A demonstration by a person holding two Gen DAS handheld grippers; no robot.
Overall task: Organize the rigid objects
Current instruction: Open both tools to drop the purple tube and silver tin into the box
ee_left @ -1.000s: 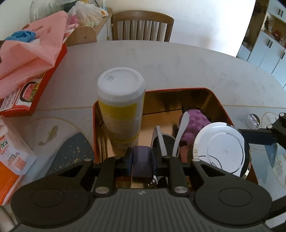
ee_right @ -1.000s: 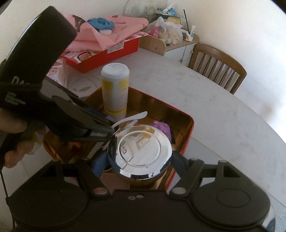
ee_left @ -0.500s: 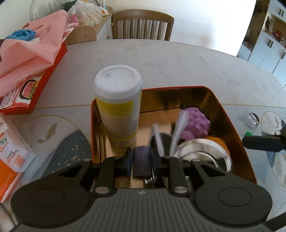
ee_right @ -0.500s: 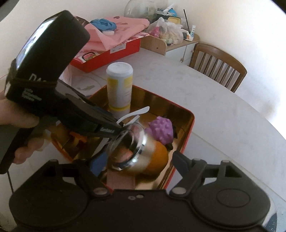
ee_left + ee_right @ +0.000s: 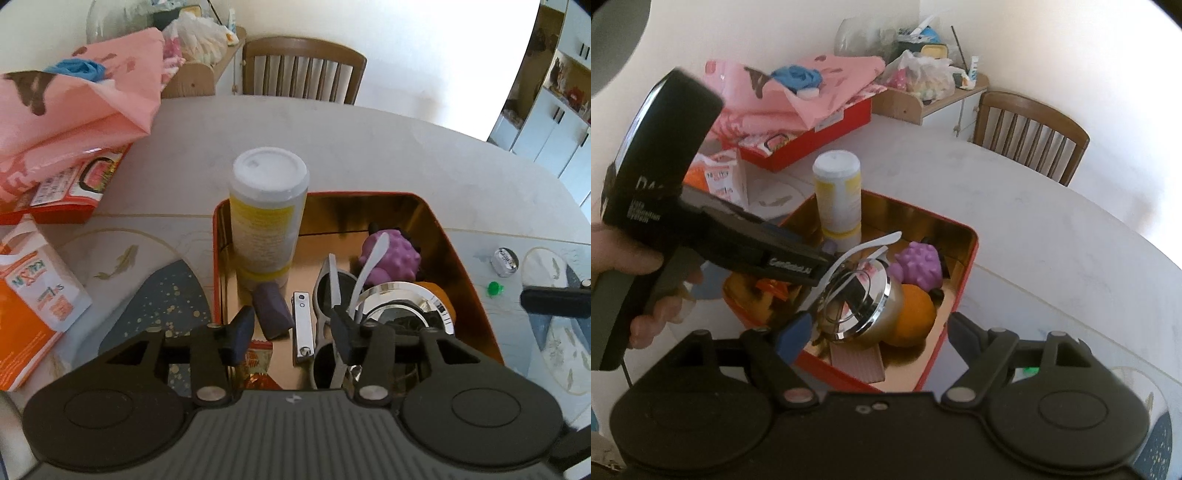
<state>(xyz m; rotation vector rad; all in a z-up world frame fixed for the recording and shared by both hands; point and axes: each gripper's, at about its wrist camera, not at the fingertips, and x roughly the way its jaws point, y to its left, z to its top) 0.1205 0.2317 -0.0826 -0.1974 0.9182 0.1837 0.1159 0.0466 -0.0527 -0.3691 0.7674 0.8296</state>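
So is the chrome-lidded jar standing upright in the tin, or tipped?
Tipped. The chrome-lidded jar lies on its side in the red tin, lid facing the camera, propped against the orange ball.

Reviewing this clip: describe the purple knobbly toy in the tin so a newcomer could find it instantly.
Start at the red tin with the gold interior on the pale marble table. In its far right corner, behind the shiny chrome-lidded container and the orange ball, sits the purple knobbly rubber toy. It alone is bumpy and purple-pink; the dark purple block beside the tall white-capped yellow bottle is smooth.
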